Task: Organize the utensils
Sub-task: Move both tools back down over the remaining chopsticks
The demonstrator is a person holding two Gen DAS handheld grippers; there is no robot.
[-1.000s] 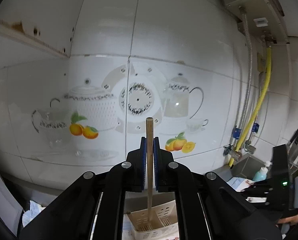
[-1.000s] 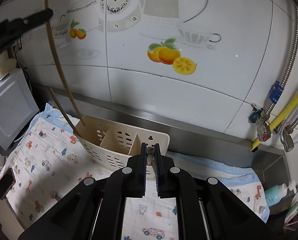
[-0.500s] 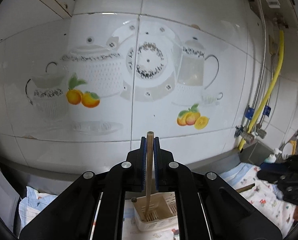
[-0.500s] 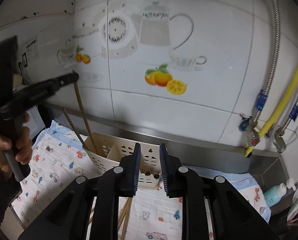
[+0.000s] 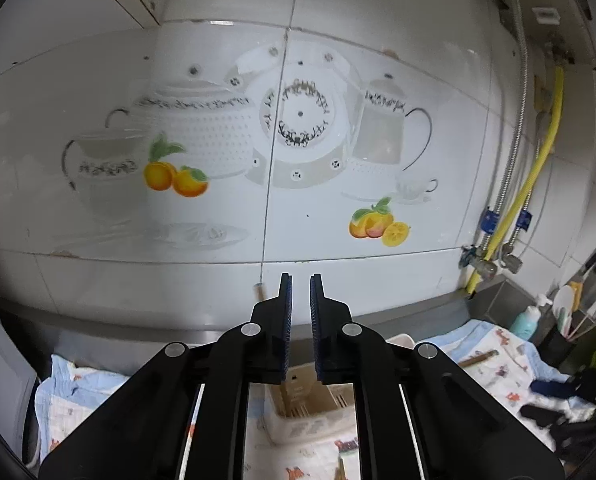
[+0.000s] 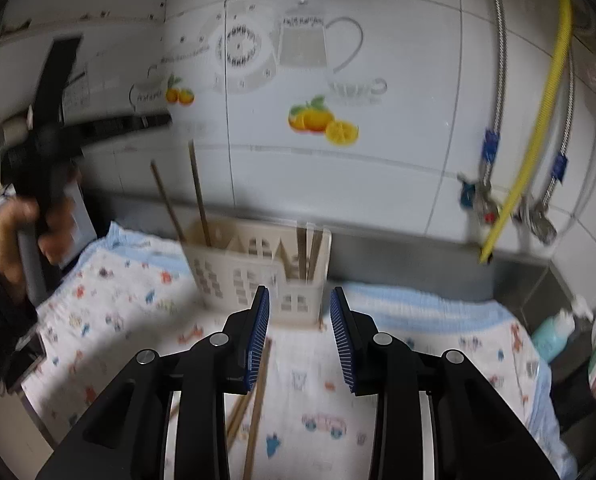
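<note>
Printed cloth (image 6: 109,300) on counter, tiled wall (image 5: 338,20), yellow hose (image 6: 538,120)

Motion blur smears the utensil caddy (image 6: 257,268); loose chopsticks (image 6: 253,420) lie partly hidden behind the right gripper (image 6: 300,336).

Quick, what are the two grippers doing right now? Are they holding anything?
Left gripper: open, holding nothing, above the beige plastic utensil basket.
Right gripper: open wide, holding nothing.
</note>
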